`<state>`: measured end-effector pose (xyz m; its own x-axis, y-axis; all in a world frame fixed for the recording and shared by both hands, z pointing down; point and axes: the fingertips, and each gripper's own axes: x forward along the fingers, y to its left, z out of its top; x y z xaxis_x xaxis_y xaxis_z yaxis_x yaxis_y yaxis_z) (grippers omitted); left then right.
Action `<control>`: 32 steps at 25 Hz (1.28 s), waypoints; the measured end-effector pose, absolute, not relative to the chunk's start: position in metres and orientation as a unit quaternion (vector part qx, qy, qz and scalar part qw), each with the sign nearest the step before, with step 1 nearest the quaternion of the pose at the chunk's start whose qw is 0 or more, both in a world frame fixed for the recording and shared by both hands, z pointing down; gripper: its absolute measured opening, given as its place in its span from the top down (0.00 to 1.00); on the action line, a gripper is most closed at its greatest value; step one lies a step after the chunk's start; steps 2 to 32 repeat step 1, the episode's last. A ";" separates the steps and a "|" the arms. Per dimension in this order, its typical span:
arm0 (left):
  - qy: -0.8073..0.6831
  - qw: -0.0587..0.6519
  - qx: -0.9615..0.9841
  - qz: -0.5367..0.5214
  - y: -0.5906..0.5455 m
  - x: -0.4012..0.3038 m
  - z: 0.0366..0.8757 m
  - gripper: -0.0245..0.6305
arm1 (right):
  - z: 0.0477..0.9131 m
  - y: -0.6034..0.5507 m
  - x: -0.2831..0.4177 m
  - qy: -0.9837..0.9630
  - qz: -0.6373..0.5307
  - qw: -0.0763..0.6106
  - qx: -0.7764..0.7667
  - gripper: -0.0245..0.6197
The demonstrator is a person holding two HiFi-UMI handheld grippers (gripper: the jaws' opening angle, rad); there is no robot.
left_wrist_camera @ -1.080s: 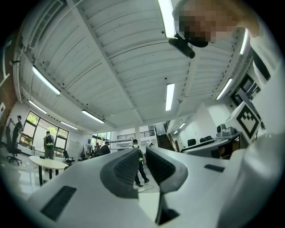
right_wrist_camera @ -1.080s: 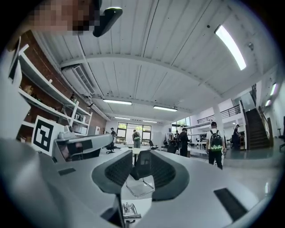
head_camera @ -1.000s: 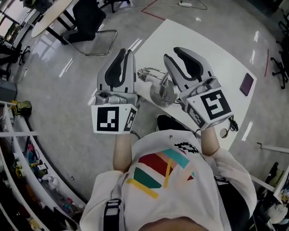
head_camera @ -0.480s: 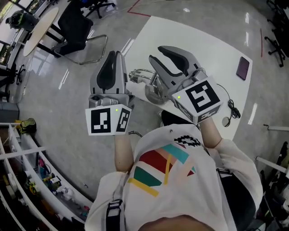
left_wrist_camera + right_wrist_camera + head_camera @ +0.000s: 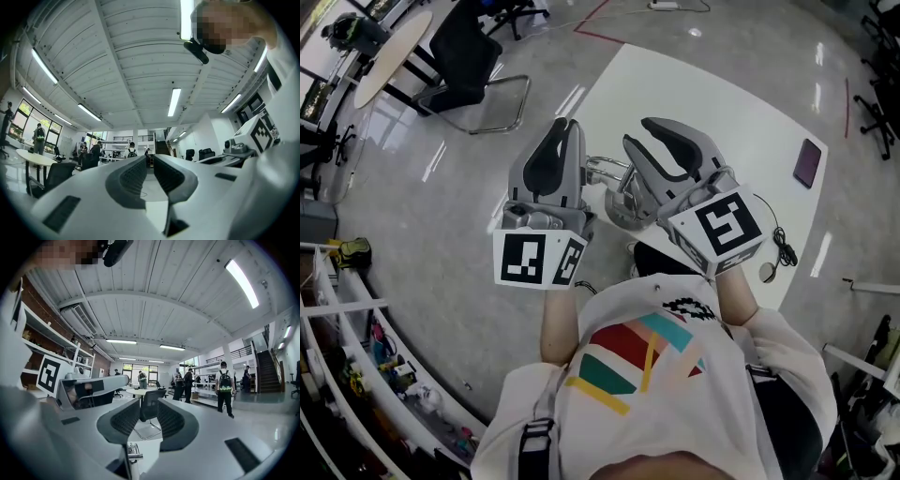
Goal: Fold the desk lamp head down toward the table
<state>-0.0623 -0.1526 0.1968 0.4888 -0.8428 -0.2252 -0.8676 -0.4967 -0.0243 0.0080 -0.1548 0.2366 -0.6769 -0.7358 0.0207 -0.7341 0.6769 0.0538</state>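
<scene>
A chrome desk lamp stands on its round base at the near edge of the white table; its thin curved arm reaches left. My left gripper hovers just left of the lamp and over the floor, its jaws shut on nothing. My right gripper hangs above the lamp's right side, also shut and holding nothing. In the left gripper view the gripper points out into the room. In the right gripper view a chrome lamp part shows below the shut gripper.
A dark phone lies at the table's right edge, and a black cable at the near right. A black chair and a round table stand far left. Shelving runs along the lower left. People stand across the room.
The left gripper has drifted a little to the right, closer to the lamp. The right gripper has hardly moved. Both jaws stay shut.
</scene>
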 end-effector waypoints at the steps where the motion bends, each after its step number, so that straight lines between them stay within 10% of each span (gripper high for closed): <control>1: 0.497 0.067 -0.860 0.093 -0.152 -0.062 0.196 0.82 | 0.237 -0.155 0.008 -0.916 -0.021 0.021 0.401 0.77; 32: 0.497 0.067 -0.860 0.093 -0.152 -0.062 0.196 0.82 | 0.237 -0.155 0.008 -0.916 -0.021 0.021 0.401 0.77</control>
